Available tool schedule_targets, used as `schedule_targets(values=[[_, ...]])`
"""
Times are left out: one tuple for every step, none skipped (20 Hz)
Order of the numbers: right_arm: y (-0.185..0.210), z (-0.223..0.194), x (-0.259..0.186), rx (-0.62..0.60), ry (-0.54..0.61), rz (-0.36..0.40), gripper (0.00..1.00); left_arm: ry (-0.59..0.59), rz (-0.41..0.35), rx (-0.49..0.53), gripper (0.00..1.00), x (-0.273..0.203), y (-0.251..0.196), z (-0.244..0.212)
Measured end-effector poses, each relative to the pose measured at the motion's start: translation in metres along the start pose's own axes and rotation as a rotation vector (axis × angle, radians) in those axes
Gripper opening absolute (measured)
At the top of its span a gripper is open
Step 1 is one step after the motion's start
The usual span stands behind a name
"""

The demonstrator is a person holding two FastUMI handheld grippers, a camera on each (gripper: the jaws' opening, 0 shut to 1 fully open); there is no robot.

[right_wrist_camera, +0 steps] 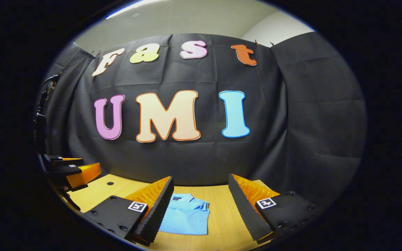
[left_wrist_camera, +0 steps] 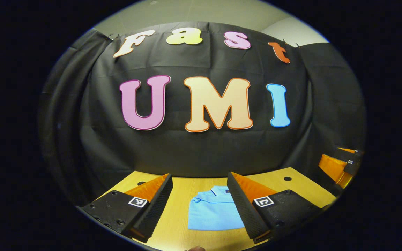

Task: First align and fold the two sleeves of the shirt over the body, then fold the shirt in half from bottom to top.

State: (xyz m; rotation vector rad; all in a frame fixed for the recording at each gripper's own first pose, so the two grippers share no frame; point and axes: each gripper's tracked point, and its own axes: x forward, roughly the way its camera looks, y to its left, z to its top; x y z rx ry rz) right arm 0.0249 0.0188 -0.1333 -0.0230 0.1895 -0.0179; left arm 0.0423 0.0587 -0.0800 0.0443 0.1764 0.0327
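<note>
Nearest in the left gripper view, the left gripper [left_wrist_camera: 200,205] hangs above the table with its 2 fingers spread wide and nothing between them; the same holds in the right gripper view, where the right gripper [right_wrist_camera: 200,209] is held up with its jaws apart and empty; neither touches the cloth. Just beyond the fingers lies the shirt [left_wrist_camera: 215,211], a light blue polo resting flat on the wooden table [left_wrist_camera: 173,216]; in the right gripper view it [right_wrist_camera: 186,215] sits left of centre, partly behind the left-hand finger. It reads as a compact rectangle with the collar on top at the far edge; no sleeve sticks out to either side and no long lower body trails toward the camera, so I judge both sleeve folds and the bottom-to-top fold to be done, with little or nothing left beyond a tidy-up; the near edge is partly hidden by the fingers, so how neatly the hems meet cannot be told. Farther off, each view catches the other gripper at its edge, raised and well apart from the shirt; behind everything hangs the black cloth wall [left_wrist_camera: 201,153].
</note>
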Motion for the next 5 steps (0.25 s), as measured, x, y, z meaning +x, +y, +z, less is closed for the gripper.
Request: schedule_targets(values=[[-0.003,-0.001,-0.016,-0.002,0.0,0.002,0.98,0.003,-0.001,0.004,0.94,-0.014,-0.001,0.0],[-0.005,-0.002,-0.029,-0.007,-0.004,0.0,0.98,0.003,0.002,0.008,0.94,-0.027,-0.001,-0.001],[-0.007,-0.001,-0.039,-0.015,-0.016,0.0,0.98,-0.007,0.007,0.015,0.94,-0.037,0.0,0.002],[-0.009,0.001,-0.046,-0.021,-0.024,0.002,0.98,-0.01,0.012,0.02,0.94,-0.044,0.0,0.003],[-0.006,0.002,-0.052,-0.017,-0.029,0.012,0.97,-0.013,0.018,0.025,0.94,-0.051,0.001,0.003]])
